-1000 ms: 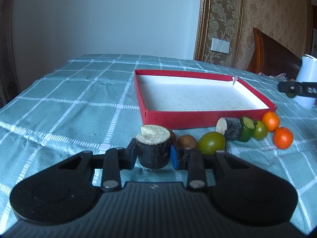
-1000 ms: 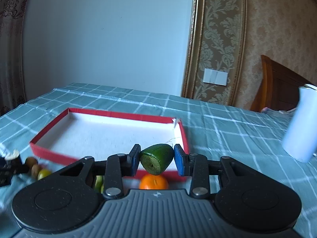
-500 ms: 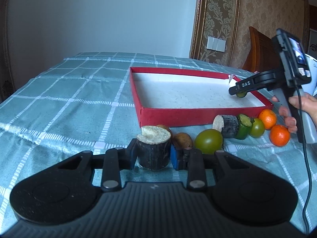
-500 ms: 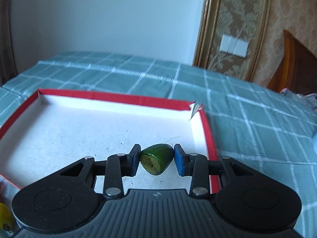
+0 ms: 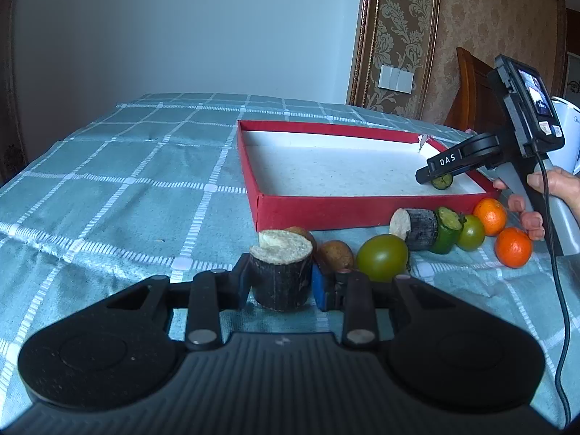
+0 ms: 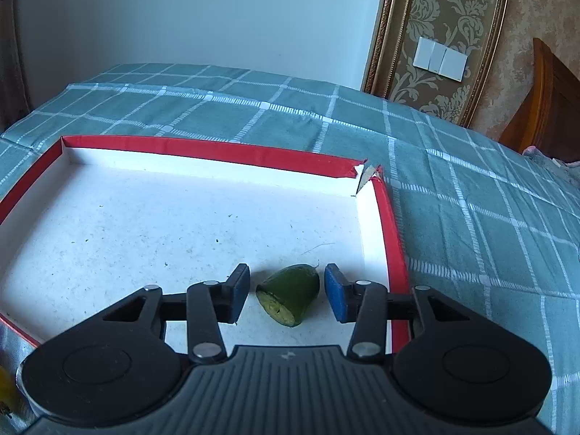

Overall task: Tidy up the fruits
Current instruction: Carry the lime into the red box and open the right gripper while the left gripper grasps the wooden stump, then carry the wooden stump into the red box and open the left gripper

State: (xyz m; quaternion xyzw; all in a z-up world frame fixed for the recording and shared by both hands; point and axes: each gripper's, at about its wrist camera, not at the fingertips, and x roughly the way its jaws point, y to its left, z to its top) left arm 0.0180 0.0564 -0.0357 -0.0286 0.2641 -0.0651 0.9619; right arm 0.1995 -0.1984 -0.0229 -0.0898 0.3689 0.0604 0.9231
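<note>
One green fruit piece (image 6: 290, 295), pinched a moment ago, now lies free in the red tray (image 6: 393, 232) between the right gripper's (image 6: 286, 295) opening jaws; the left gripper (image 5: 281, 282) pinches a dark, pale-topped stump (image 5: 281, 275).

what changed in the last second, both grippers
The right gripper carried the green cucumber end from above the fruit row into the red tray; its jaws are opening, pads clear of it. The left gripper stayed shut on the dark cut stump.
</note>
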